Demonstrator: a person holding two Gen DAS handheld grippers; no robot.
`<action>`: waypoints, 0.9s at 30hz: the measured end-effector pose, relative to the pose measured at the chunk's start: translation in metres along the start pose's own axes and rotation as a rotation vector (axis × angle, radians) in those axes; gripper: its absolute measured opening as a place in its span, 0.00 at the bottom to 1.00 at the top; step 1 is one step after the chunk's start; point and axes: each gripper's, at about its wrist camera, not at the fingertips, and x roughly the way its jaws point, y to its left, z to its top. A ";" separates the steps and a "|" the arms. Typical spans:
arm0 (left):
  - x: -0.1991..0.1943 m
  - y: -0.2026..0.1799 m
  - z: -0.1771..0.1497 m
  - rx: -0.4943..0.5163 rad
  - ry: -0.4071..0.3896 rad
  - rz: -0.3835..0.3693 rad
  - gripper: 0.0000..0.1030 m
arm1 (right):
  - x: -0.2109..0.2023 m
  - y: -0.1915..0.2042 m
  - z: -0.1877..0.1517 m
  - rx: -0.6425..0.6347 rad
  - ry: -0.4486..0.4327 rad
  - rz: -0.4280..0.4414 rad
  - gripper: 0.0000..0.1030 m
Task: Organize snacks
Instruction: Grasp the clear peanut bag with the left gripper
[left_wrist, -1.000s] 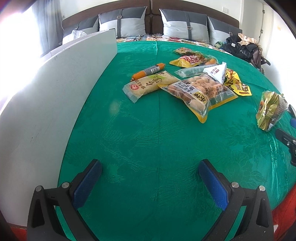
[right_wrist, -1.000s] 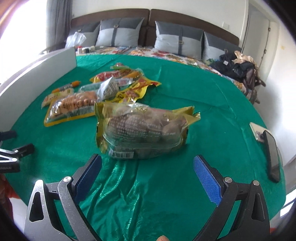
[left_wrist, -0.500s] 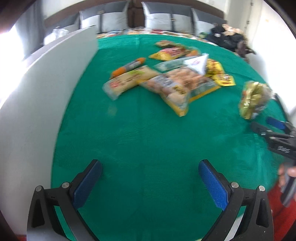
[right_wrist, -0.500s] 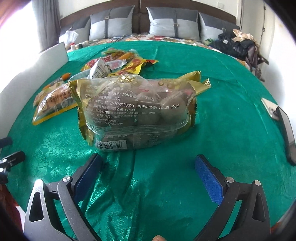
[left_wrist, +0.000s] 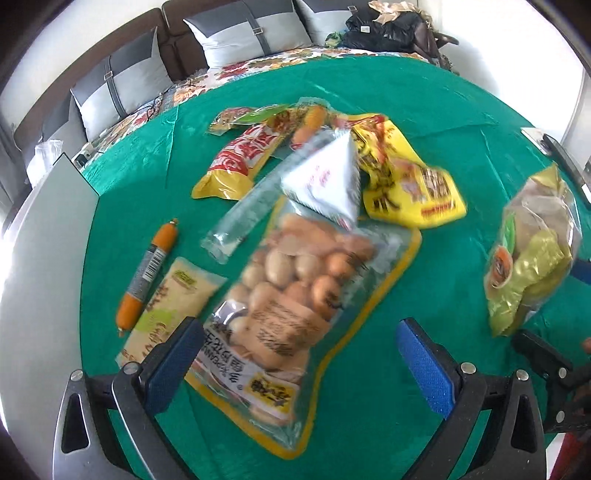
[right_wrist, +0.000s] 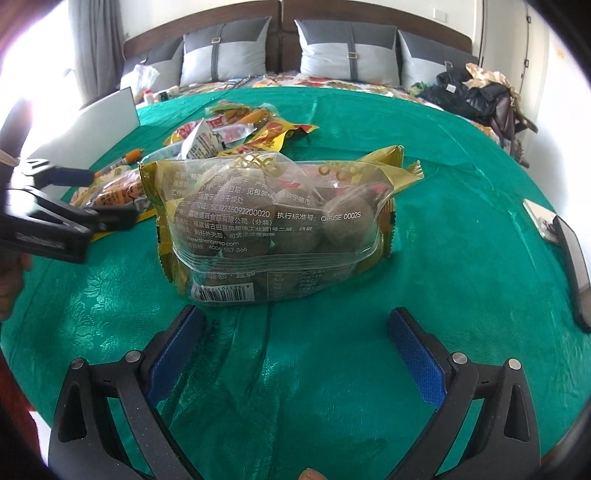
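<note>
Over the green tablecloth (right_wrist: 461, 229), both my grippers hang with fingers spread wide, holding nothing.

Between the blue pads of my left gripper (left_wrist: 295, 354) lies the near end of a clear, yellow-edged snack bag (left_wrist: 299, 295), with an orange sausage stick (left_wrist: 147, 269) to its left and yellow packets (left_wrist: 406, 177) farther off. Just beyond my right gripper (right_wrist: 295, 343) sits the gold-trimmed bag of brown balls (right_wrist: 273, 225), apart from the pile at far left.
</note>
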 end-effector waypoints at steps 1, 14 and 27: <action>-0.006 -0.003 -0.004 0.002 -0.009 -0.046 0.99 | 0.000 0.000 0.000 0.000 0.000 0.000 0.99; -0.026 0.004 -0.012 -0.062 -0.011 -0.081 0.99 | 0.002 0.001 0.005 -0.002 0.007 0.004 0.99; -0.049 0.010 -0.066 -0.237 0.045 -0.014 0.61 | 0.003 0.001 0.003 -0.004 0.001 0.004 0.99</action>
